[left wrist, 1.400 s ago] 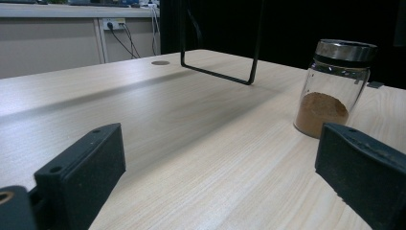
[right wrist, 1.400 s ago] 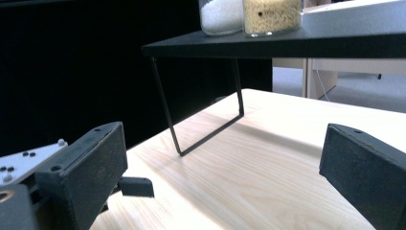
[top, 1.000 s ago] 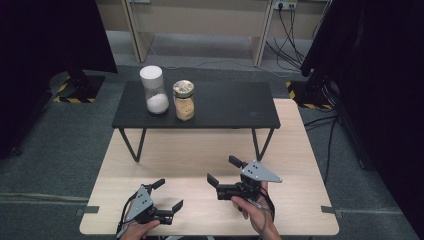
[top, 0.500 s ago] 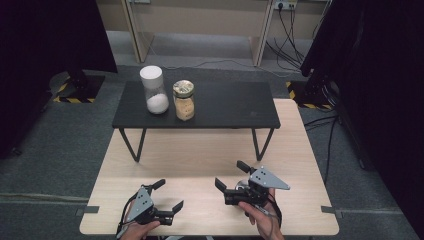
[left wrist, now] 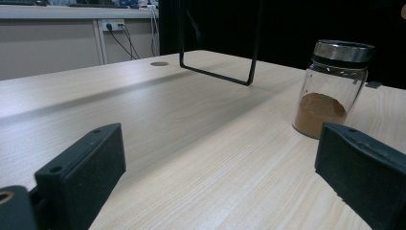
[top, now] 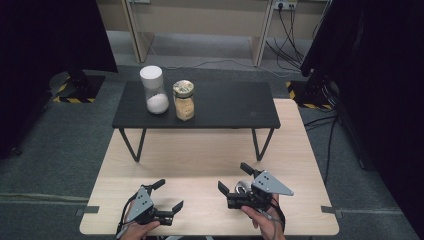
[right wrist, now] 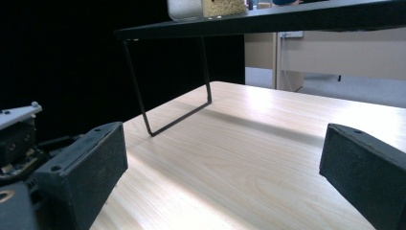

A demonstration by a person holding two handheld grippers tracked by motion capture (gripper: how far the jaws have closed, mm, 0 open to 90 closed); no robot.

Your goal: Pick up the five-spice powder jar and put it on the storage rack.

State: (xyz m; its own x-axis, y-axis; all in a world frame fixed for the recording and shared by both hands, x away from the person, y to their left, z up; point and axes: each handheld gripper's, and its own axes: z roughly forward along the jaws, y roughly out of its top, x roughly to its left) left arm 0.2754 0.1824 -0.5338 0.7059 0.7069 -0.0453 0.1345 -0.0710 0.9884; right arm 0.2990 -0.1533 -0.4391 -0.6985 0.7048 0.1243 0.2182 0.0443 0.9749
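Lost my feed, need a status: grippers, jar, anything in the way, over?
Left gripper and right gripper open, holding nothing. Brown-powder jar upright, lidded, untouched, ahead of left jaws. Nothing between them.

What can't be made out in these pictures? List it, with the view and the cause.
1. High view: the right hand-held gripper hides most of the brown jar.
2. Right gripper view: the top edge cuts off the white jar and the yellow jar, so their lids are unseen.
3. High view: the yellow jar's contents are too small to identify.
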